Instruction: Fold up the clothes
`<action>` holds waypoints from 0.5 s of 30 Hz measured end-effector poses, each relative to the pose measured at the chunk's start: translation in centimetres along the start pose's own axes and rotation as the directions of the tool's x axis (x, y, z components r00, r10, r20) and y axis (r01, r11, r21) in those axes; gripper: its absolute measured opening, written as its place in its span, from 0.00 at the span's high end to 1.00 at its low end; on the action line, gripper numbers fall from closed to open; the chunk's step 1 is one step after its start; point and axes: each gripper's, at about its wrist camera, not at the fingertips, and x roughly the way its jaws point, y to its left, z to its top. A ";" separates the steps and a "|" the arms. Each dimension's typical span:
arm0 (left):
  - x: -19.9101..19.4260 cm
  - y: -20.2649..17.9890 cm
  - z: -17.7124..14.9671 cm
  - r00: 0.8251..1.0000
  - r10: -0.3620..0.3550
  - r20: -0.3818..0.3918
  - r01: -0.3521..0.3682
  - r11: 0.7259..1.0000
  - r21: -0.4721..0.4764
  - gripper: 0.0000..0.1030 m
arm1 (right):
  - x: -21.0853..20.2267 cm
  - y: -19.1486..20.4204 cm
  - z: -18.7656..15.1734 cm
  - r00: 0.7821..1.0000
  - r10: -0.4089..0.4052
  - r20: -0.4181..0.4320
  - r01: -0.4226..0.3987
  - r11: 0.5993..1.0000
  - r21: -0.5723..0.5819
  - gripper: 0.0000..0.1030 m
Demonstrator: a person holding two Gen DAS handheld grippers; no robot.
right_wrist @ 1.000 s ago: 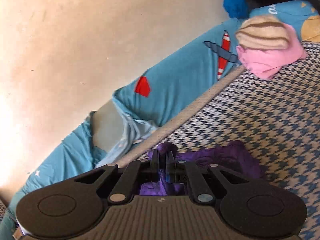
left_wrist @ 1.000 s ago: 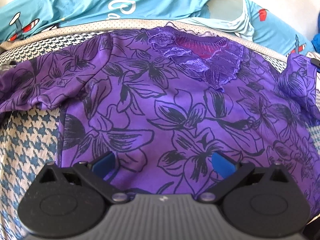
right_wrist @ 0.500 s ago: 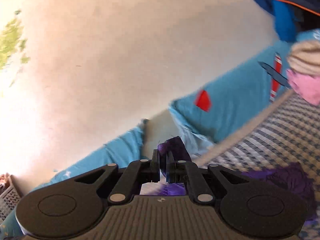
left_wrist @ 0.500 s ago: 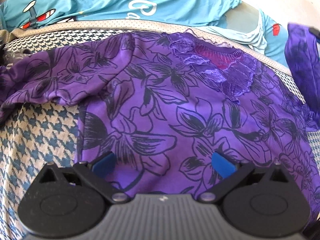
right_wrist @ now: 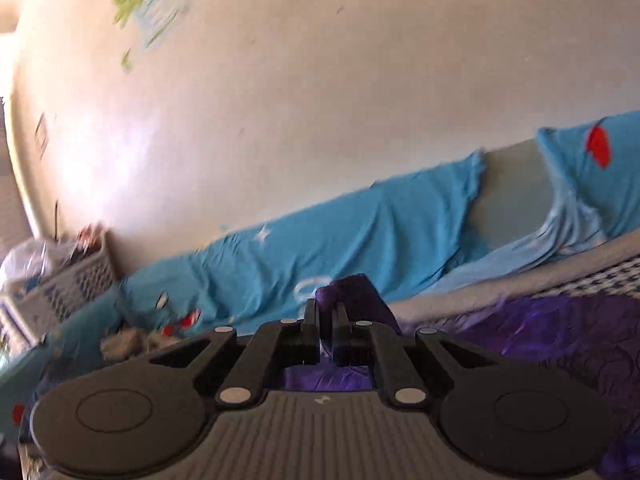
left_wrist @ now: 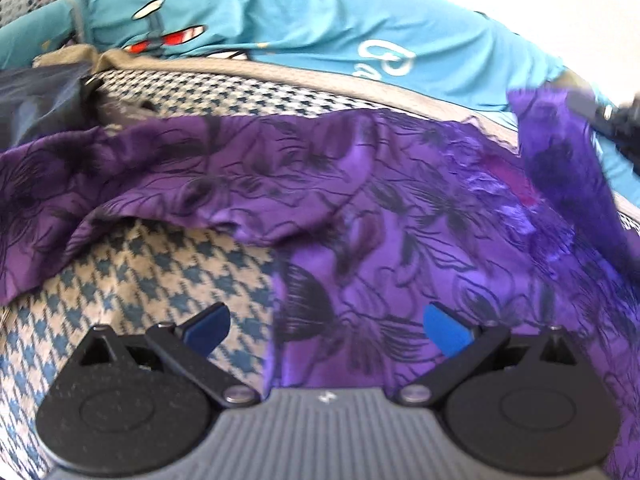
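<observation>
Purple blouse (left_wrist: 400, 240) on houndstooth cover (left_wrist: 168, 276), beside teal sheet (left_wrist: 320, 20).

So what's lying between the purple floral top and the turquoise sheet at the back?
In the left wrist view, between the purple floral top and the turquoise sheet lies a bare strip of houndstooth cover, ending in its plain beige edging band.
</observation>
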 end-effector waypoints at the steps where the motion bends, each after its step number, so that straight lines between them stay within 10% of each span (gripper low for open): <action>1: 0.0 0.3 0.0 1.000 0.006 -0.001 -0.006 1.000 -0.007 0.00 | 0.5 0.4 -0.6 1.000 0.002 -0.029 -0.003 1.000 -0.017 0.94; 9: -0.1 1.2 0.2 0.999 0.044 0.016 -0.044 0.998 -0.040 0.00 | 3.2 0.8 -4.9 0.939 0.039 -0.342 -0.058 0.997 -0.045 0.79; 15: -0.2 1.1 0.2 0.998 0.054 0.022 -0.053 0.998 -0.041 0.00 | 1.8 1.0 -4.3 0.939 0.016 -0.343 -0.038 0.998 -0.058 0.75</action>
